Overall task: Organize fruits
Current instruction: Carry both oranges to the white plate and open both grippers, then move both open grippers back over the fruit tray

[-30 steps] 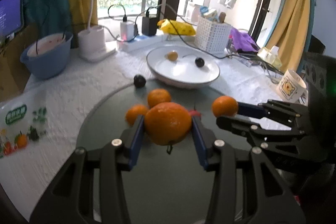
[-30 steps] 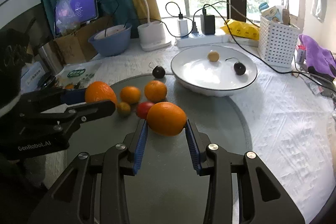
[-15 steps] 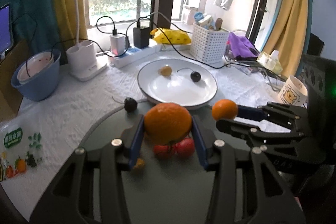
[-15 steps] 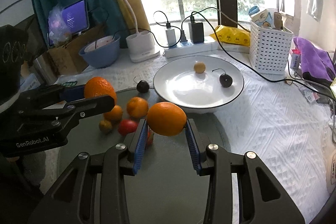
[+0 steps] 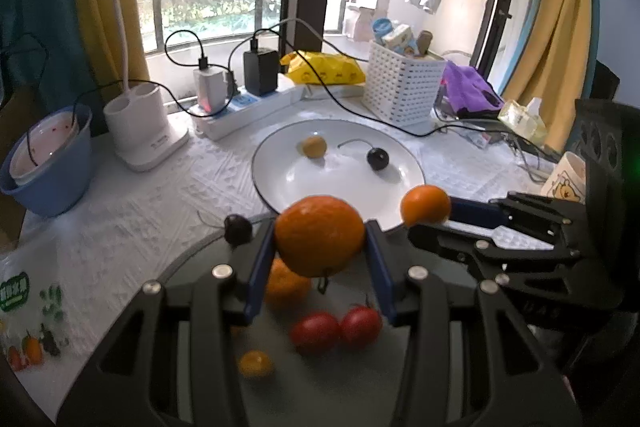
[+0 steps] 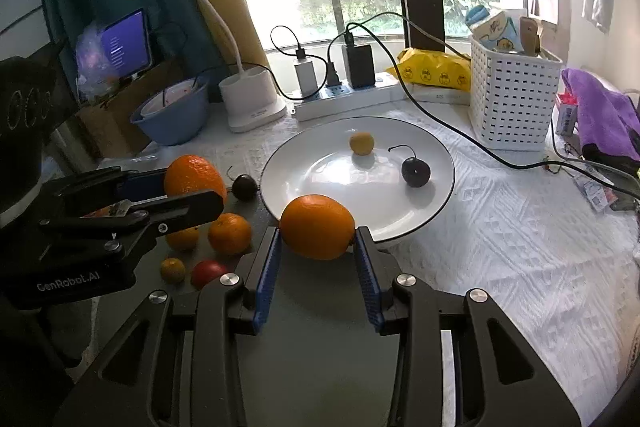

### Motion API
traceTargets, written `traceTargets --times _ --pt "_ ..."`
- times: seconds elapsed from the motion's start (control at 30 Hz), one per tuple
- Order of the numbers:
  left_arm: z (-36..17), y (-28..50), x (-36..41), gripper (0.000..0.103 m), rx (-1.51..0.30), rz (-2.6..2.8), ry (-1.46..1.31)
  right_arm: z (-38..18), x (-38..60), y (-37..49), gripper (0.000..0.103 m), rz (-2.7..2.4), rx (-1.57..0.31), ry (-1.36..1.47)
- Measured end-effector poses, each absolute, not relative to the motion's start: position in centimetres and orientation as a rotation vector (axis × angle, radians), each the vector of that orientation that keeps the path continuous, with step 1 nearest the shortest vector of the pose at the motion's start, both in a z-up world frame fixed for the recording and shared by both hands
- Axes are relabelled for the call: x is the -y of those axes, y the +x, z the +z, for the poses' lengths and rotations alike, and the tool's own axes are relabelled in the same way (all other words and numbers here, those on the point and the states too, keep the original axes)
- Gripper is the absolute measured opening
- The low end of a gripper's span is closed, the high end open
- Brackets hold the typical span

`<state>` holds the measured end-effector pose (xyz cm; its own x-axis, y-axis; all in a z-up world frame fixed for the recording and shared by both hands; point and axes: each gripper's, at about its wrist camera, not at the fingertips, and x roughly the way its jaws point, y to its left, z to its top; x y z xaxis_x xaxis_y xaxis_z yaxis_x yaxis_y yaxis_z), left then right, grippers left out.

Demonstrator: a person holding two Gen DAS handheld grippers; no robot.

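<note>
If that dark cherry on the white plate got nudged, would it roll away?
Probably a little: the dark cherry is round and glossy, so it likely rolls easily. Its curved stem may drag, and the white plate's raised rim should stop it.

White lattice basket [image 6: 513,99] back right — purple cloth [image 6: 600,115] beside it. Desk lamp [image 6: 248,95], power strip [image 6: 340,99] with chargers, blue bowl [image 6: 172,115] — yellow packet [image 6: 434,71] by window.

The counter [image 6: 520,235], covered in a white textured cloth, is carrying a white plate [image 6: 436,187], a dark round mat [image 6: 320,347], a blue bowl [image 6: 172,123], a lamp base [image 6: 252,99], a power strip [image 6: 340,99] and a white basket [image 6: 512,103].
</note>
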<state>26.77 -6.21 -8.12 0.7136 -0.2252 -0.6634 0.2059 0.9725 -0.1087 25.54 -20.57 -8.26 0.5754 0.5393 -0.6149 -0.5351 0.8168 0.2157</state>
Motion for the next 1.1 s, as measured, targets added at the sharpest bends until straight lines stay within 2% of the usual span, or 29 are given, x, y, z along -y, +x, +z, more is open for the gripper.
traceTargets --times 0.63,0.7,0.77,0.9,1.1 --pt "-9.8 31.3 6.9 0.046 -0.803 -0.265 -0.032 -9.9 19.9 28.5 0.04 0.631 -0.767 0.011" --pt "-9.9 31.5 6.9 0.046 -0.809 -0.268 -0.041 -9.9 20.1 28.6 0.043 0.621 -0.766 0.016" --pt "-9.8 31.4 6.9 0.047 -0.801 -0.271 -0.043 -9.8 20.3 28.8 0.053 0.612 -0.761 0.026" --pt "-9.5 31.3 6.8 0.054 -0.789 -0.262 -0.038 -9.8 20.6 28.7 0.054 0.603 -0.76 0.034" --pt "-9.1 30.7 6.4 0.055 -0.783 -0.258 -0.046 -9.7 20.4 28.3 0.054 0.605 -0.761 0.028"
